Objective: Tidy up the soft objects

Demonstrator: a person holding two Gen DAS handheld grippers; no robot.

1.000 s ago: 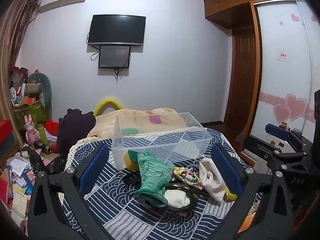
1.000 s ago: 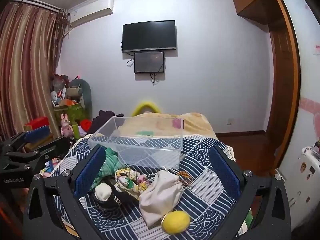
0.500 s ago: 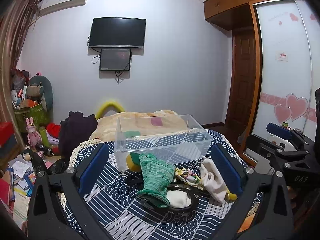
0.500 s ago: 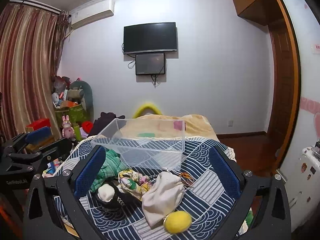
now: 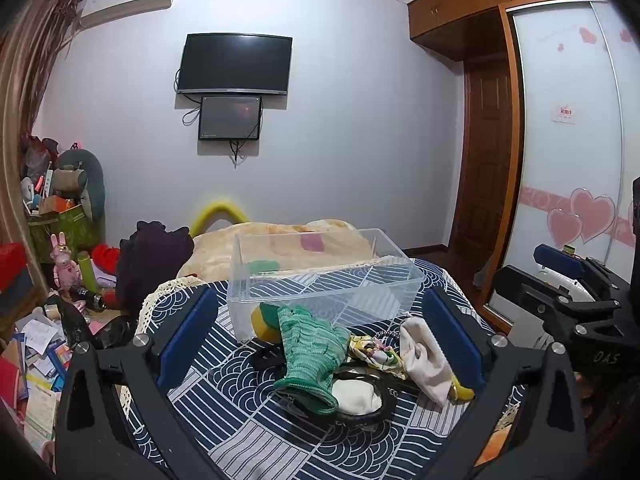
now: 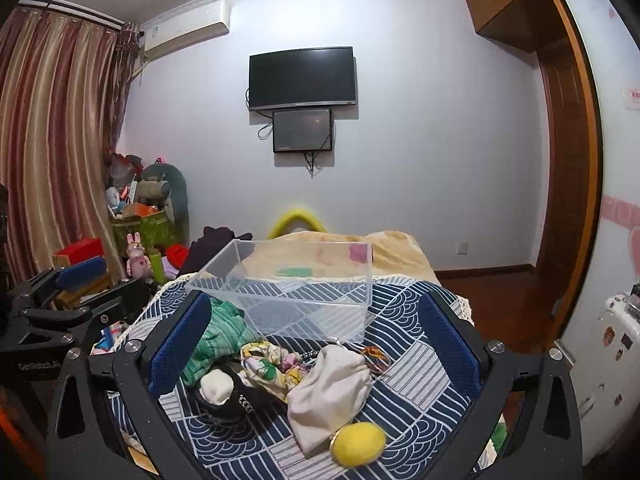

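A clear plastic bin (image 5: 324, 280) (image 6: 296, 288) stands empty on a navy patterned cloth (image 5: 224, 404). In front of it lie a green knit glove (image 5: 310, 350) (image 6: 216, 330), a floral fabric piece (image 5: 374, 354) (image 6: 266, 366), a cream pouch (image 5: 422, 358) (image 6: 330, 388), a white pad inside a black band (image 5: 354, 398) (image 6: 218, 386), a yellow sponge (image 5: 264, 322) and a yellow soft ball (image 6: 358, 444). My left gripper (image 5: 320, 336) is open above the pile, holding nothing. My right gripper (image 6: 314, 344) is open too, hovering over the same pile.
The cloth-covered surface drops off at the left, where papers and toys litter the floor (image 5: 36, 356). A bed with a beige blanket (image 5: 280, 244) lies behind the bin. A wardrobe with sliding doors (image 5: 560, 168) stands at the right. Each gripper shows at the edge of the other's view.
Both grippers have risen and tilted slightly, so the pile and bin sit a little lower in view. Nothing on the cloth has moved; both stay open.
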